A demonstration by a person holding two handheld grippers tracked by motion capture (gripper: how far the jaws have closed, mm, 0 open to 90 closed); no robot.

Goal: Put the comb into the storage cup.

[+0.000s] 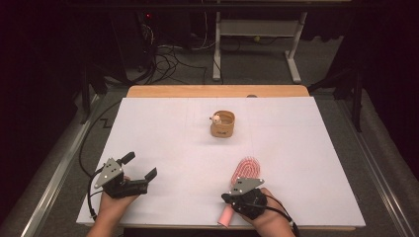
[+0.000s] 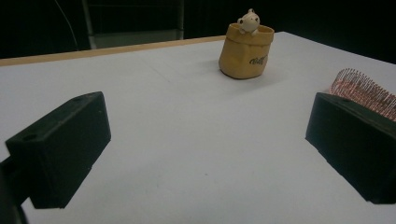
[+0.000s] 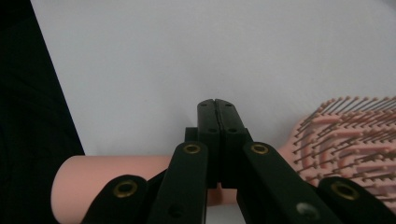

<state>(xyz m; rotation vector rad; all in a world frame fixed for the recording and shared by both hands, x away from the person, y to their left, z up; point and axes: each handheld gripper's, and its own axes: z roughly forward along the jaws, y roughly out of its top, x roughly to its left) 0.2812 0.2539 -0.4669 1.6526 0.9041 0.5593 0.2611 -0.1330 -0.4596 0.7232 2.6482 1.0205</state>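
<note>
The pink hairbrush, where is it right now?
In the high view the pink hairbrush lies near the white table's front right edge, its handle under the right gripper.

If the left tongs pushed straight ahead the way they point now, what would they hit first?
Probably nothing soon: the open left tongs face bare white table sheet. The tan pouch-shaped holder with a small figure stands farther off, right of centre; the pink bristle hairbrush lies beyond the right jaw. Depth is unclear.
</note>
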